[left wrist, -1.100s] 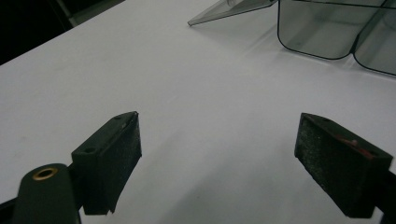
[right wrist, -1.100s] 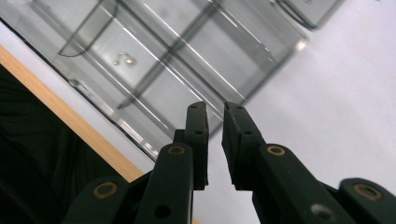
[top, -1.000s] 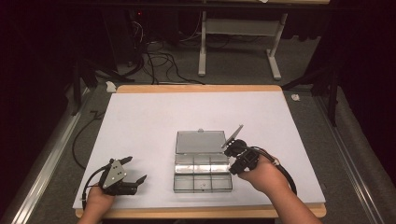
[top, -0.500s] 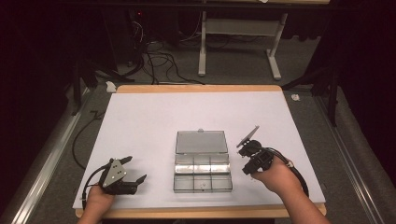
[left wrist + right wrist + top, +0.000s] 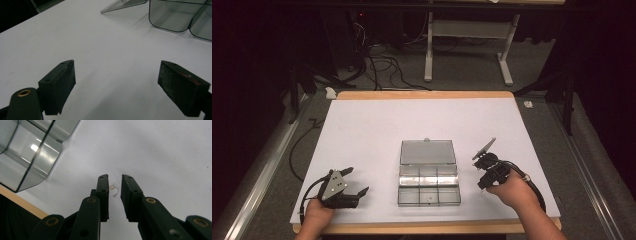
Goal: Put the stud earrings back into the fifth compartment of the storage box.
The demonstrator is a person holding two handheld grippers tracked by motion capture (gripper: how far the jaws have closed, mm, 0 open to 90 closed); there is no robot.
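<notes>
- The right gripper (image 5: pixel 484 176) was seen in the high view, held in the person's right hand just to the right of a clear compartment box (image 5: pixel 429 183).
- In the right gripper view, the right gripper (image 5: pixel 115 185) was pointed down at the white surface (image 5: pixel 160 152), its jaws parted by only a narrow gap and nothing pinched between them.
- A small fish hook (image 5: pixel 115 193) with a pale bead (image 5: pixel 112 187) at one end was noted lying on the surface in that gap, between the two jaws; contact with either jaw could not be told.
- A corner of the box (image 5: pixel 32 150) was recorded up and to the left of the jaws, well apart from the hook.
- The left gripper (image 5: pixel 354 185) was seen low over the surface, to the left of the box.
- In the left gripper view, the left gripper (image 5: pixel 116 80) was recorded with jaws spread wide, bare surface (image 5: pixel 75 32) between them, and the box (image 5: pixel 175 15) ahead and to the right.
</notes>
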